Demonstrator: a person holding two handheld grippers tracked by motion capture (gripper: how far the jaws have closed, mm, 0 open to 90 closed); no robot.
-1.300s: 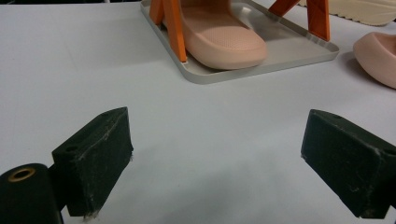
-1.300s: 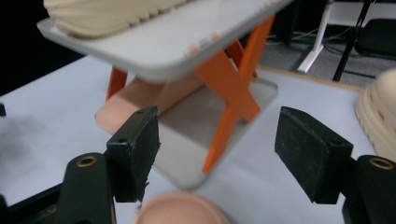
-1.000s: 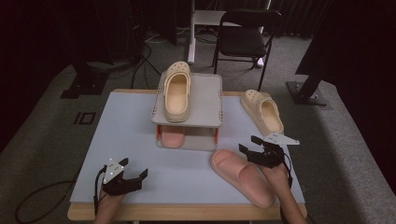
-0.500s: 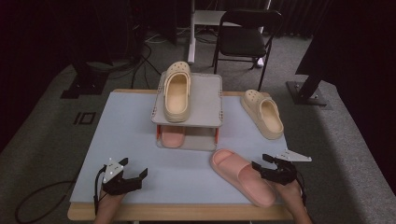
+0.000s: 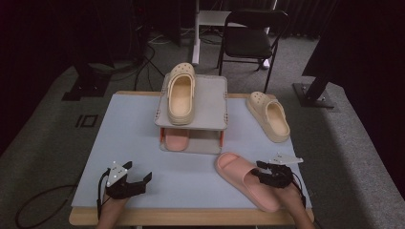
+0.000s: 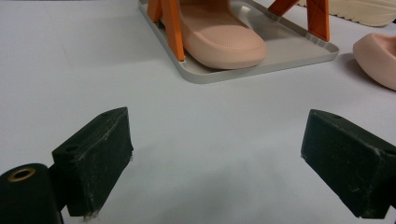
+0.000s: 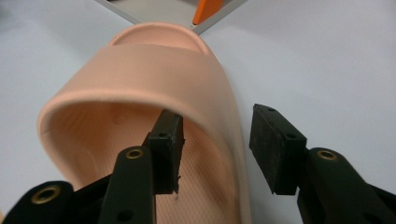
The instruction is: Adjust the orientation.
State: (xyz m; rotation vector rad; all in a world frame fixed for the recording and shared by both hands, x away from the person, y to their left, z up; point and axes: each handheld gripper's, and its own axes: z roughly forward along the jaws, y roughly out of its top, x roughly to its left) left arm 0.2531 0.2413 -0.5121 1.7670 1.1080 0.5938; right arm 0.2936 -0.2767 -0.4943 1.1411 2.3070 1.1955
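Closing on the loose pink slide

We are bringing the right claw (image 5: pixel 267 175) down over the pink slide sandal (image 5: pixel 244 179), which is lying on the tabletop (image 5: pixel 138 138) just in front of the two-tier shoe rack (image 5: pixel 210 98), to its right. The jaws have just been closing and are straddling the sandal's side wall, one pad inside under the strap, the other outside, not yet pinching. The left claw (image 5: pixel 136 182) is resting spread and empty, well left of the rack. We are judging the soft wall could fold or slip free if the bite stays shallow.
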